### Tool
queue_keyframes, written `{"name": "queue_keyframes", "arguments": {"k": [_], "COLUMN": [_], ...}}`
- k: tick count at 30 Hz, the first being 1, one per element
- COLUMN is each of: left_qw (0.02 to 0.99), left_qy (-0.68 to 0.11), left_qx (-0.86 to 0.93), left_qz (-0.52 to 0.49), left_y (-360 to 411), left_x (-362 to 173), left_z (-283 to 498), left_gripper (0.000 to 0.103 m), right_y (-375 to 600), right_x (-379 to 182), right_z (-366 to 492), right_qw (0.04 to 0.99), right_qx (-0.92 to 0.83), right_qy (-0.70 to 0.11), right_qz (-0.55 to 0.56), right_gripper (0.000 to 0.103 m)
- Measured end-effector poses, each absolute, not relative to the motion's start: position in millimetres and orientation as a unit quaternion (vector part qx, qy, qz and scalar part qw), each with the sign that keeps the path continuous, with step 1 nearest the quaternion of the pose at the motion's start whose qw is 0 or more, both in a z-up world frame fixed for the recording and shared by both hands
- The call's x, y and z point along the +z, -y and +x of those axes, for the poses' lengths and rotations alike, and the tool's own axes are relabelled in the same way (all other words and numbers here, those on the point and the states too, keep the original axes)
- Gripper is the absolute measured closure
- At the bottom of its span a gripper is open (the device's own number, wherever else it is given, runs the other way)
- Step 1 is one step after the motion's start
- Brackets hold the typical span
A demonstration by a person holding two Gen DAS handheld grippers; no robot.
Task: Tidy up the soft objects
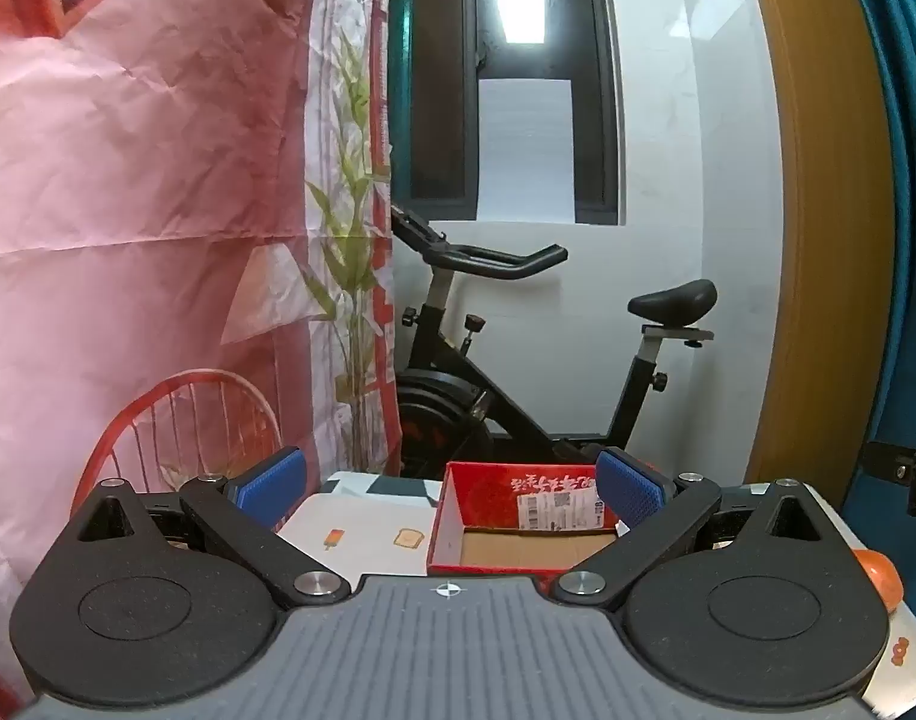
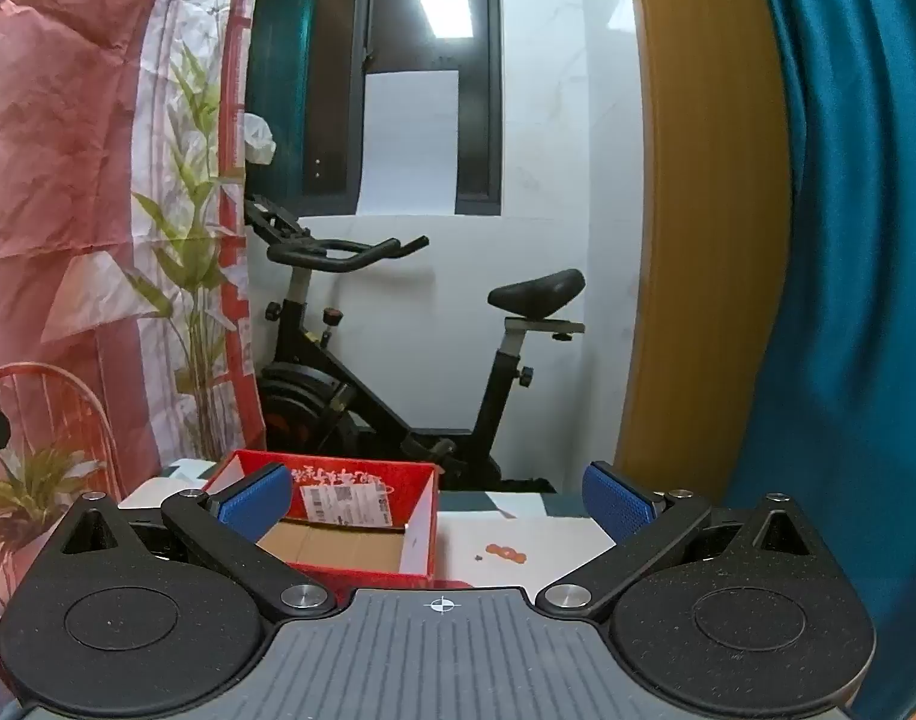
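Note:
A red cardboard box [image 1: 521,519] with a brown bottom and a shipping label stands open on the white patterned tabletop [image 1: 362,531]. It looks empty inside. It also shows in the right wrist view [image 2: 350,516]. My left gripper [image 1: 449,489] is open and empty, held above the table in front of the box. My right gripper [image 2: 437,498] is open and empty, with the box behind its left finger. An orange soft object [image 1: 878,579] peeks out at the right edge of the left wrist view, mostly hidden by the gripper body.
A black exercise bike [image 1: 518,372] stands behind the table by the white wall. A pink printed sheet [image 1: 128,210] hangs at the left. A teal curtain [image 2: 848,240] and wooden frame [image 2: 698,210] are at the right. A small potted plant [image 2: 26,498] sits far left.

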State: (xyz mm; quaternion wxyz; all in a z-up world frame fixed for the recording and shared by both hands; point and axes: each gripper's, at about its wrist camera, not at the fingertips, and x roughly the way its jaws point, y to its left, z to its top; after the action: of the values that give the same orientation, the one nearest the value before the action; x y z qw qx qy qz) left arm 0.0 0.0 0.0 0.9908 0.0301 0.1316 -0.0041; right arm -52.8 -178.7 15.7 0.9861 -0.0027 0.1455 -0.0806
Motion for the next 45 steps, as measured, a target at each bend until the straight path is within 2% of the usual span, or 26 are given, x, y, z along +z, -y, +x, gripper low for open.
{"name": "queue_keyframes", "arguments": {"k": [5, 12, 45], "left_qw": [0.988, 0.991, 0.990], "left_qy": [-0.153, -0.128, -0.140], "left_qx": [-0.007, -0.012, -0.010], "left_qz": [0.039, 0.036, 0.028], "left_y": [4, 5, 0], "left_x": [-1, -1, -2], "left_z": [9, -2, 1], "left_gripper": [0.000, 0.000, 0.000], "right_y": [178, 178, 183], "right_x": [15, 14, 16], "right_z": [-53, -54, -55], "right_qw": [0.986, 0.987, 0.986], "right_qx": [-0.081, -0.081, -0.083], "right_qy": [-0.143, -0.142, -0.142], "right_qz": [-0.006, -0.005, -0.002], "right_gripper": [0.000, 0.000, 0.000]}}
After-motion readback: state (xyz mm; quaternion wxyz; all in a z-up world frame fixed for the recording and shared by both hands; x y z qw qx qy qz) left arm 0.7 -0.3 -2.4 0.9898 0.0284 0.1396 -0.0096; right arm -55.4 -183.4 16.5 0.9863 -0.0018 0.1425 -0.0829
